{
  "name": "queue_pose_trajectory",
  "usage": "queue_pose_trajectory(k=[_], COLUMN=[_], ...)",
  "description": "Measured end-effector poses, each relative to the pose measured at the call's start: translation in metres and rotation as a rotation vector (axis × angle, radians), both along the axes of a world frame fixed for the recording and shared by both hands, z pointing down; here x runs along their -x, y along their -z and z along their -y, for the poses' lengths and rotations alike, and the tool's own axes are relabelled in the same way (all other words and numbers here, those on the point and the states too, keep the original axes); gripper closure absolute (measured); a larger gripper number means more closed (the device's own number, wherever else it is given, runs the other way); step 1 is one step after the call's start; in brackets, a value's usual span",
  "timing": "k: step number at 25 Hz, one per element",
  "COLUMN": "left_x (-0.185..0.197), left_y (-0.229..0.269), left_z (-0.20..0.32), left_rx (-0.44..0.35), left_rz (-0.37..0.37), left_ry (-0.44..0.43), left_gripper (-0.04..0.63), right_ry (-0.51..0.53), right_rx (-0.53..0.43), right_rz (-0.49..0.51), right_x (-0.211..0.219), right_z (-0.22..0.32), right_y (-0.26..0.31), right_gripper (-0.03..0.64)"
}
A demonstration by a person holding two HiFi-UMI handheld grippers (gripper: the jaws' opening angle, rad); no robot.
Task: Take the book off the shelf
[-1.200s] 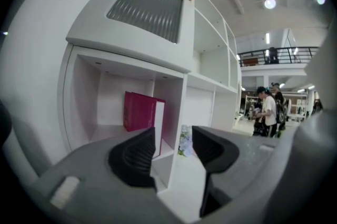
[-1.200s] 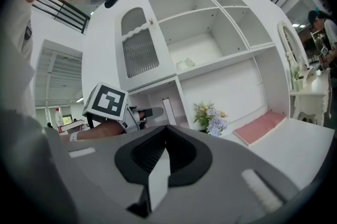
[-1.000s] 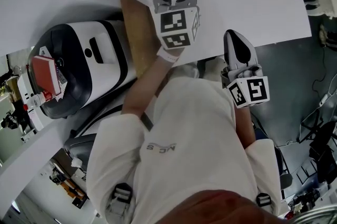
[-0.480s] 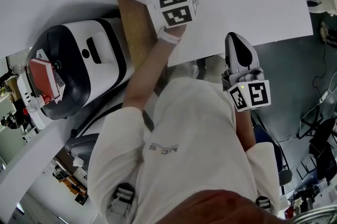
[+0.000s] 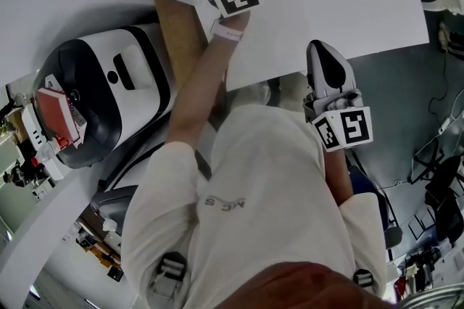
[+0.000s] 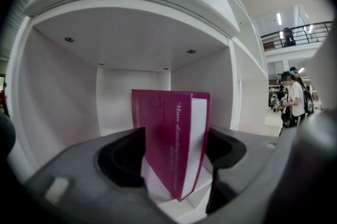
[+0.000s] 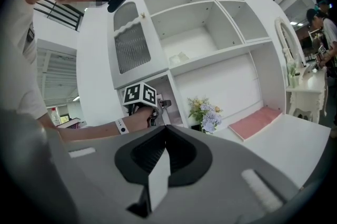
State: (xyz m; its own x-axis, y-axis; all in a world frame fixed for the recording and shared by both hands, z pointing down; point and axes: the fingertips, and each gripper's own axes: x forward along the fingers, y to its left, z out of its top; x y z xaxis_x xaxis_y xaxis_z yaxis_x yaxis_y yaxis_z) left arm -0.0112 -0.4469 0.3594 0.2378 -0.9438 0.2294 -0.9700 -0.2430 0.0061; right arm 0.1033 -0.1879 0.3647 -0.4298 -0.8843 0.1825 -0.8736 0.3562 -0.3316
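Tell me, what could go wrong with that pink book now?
The book stands alone on end in the shelf cubby, cover splayed. The left gripper has its fingers opening around it, not gripping, so a nudge could topple it. Closing off-centre might pinch only the cover.

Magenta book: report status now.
Left claw opening, straddling upright magenta book, not gripping. Book stands in white shelf compartment. Right claw shut, empty. Nothing blocking.

Person in white
White short-sleeved shirt [image 5: 275,177] with a small grey chest print [image 5: 222,203], perhaps letters; a white wristband [image 5: 230,33] with a dark dot; black strap buckles [image 5: 168,268] on both sides.
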Motion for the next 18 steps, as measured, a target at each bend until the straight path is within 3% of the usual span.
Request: queue_pose_trajectory(k=[3, 6, 10, 18], left_x=[0.009, 0.028, 0.049, 0.067], left_y=[-0.001, -0.002, -0.001, 0.002], left_z=[0.003, 0.004, 0.004, -0.009], left_rx=[-0.002, -0.012, -0.026, -0.041], left_rz=[-0.006, -0.007, -0.004, -0.013], left_ry=[0.029, 0.091, 0.129, 0.111], left_gripper=[0.277, 0.395, 0.420, 0.442], right_ry=[-0.009, -0.010, 0.000, 0.022], right_rx=[0.002, 0.002, 0.002, -0.010], right_rz=[0.000, 0.000, 0.000, -0.006], right_x=[-0.004, -0.004, 0.001, 0.016], right_z=[0.002, 0.003, 0.004, 0.001], right_y=[0.000, 0.000, 0.000, 0.005], right_gripper=[0.620, 0.620, 0.620, 0.620])
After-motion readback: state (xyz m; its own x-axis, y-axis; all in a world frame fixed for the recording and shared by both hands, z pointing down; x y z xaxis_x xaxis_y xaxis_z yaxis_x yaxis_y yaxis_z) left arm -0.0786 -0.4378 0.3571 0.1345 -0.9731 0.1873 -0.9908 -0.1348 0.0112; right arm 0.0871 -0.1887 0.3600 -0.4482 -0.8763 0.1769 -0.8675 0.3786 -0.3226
